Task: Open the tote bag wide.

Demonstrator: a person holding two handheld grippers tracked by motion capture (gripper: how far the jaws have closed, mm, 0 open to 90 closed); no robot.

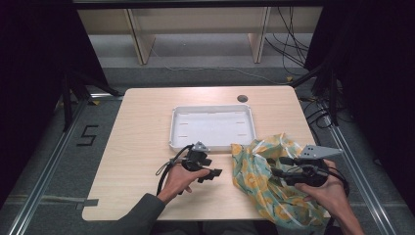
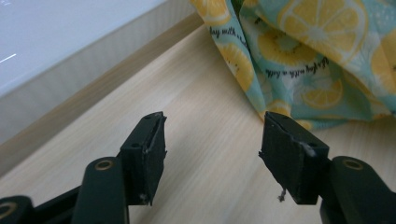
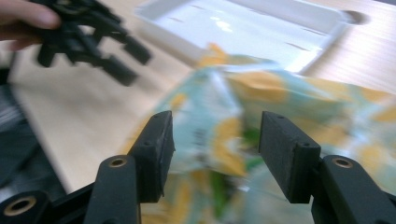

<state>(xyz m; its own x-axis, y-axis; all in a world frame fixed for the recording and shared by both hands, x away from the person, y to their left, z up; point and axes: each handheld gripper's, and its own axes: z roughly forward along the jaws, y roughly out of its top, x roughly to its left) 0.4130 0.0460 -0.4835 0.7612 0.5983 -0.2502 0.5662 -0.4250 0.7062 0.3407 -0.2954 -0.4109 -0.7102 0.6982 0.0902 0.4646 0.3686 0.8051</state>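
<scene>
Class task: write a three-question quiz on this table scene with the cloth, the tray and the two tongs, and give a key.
1. True or false: the cloth lies inside the tray.
2. What fruit is printed on the cloth?
3. Which tongs are over the cloth: A left tongs, B right tongs?

Key: 1 false, it lies on the table beside the tray, one corner at the rim. 2 lemon slices. 3 B; both tongs stand open with nothing pressed between the pads.
</scene>
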